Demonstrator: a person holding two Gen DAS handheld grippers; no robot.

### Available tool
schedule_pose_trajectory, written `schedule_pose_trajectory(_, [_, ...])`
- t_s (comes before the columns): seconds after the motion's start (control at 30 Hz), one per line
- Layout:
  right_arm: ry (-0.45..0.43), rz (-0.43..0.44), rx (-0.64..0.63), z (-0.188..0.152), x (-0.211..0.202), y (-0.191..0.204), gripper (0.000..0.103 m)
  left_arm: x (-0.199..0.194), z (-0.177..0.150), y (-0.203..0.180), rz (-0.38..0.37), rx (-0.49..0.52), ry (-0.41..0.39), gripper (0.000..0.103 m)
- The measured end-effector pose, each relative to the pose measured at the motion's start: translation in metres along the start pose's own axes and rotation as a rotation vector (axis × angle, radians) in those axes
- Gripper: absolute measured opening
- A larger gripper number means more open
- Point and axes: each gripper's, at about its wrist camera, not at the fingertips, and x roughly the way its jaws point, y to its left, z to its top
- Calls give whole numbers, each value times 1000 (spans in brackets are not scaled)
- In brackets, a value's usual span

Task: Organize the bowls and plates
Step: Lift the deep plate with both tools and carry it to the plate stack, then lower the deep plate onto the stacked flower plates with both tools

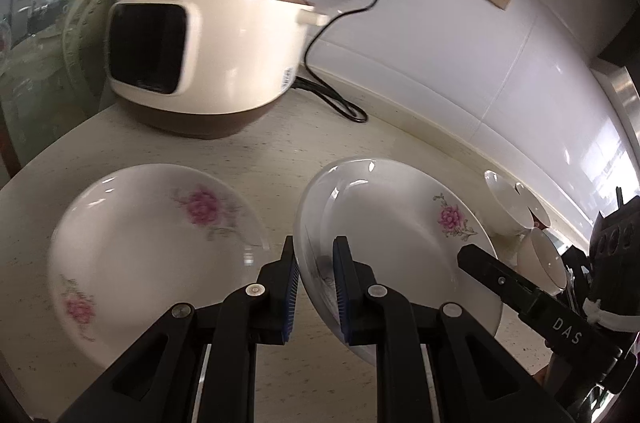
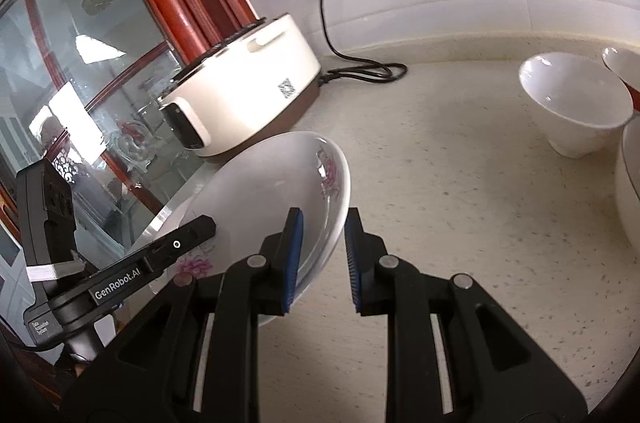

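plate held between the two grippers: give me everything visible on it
The held plate is a deep, glossy white dish, ceramic by the look, with a pink flower print inside near the rim. It is tilted and lifted off the counter. The left gripper clamps its near-left rim, one pad inside and one outside; the right gripper pinches the opposite rim the same way. It hangs beside a second flowered plate lying flat, without visibly touching it. It looks empty.

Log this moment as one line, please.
left gripper: shut on held plate | right gripper: shut on same rim | second plate: on counter
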Motion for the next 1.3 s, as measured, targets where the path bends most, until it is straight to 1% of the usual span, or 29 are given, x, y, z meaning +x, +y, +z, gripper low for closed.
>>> schedule_pose_trajectory(0.2, [34,-5,-28,-1,14,28,25,-10,2,22,9,-27,-14,17])
schedule_pose_trajectory(0.5, [63,-16,-83,-2,36,73,25,-23,10,66,24,-97,-35,18])
schedule_pose_trajectory(0.73, [103,-5,-91,-12,56,89,25,-21,16,93,37,-139,-49,18])
schedule_pose_trajectory(0.93, [126,-3,-100,-20,69,98,25,-21,18,113,67,-154,-62,18])
schedule_pose_trajectory(1.07, [137,-27,-133,-26,76,106,25,-23,15,120,89,-153,-64,18])
schedule_pose_trajectory(1.17, [128,-45,-155,-27,79,109,25,-21,13,126,100,-158,-57,18])
schedule_pose_trajectory(1.3, [124,-66,-170,-28,79,110,25,-17,10,130,103,-158,-43,18])
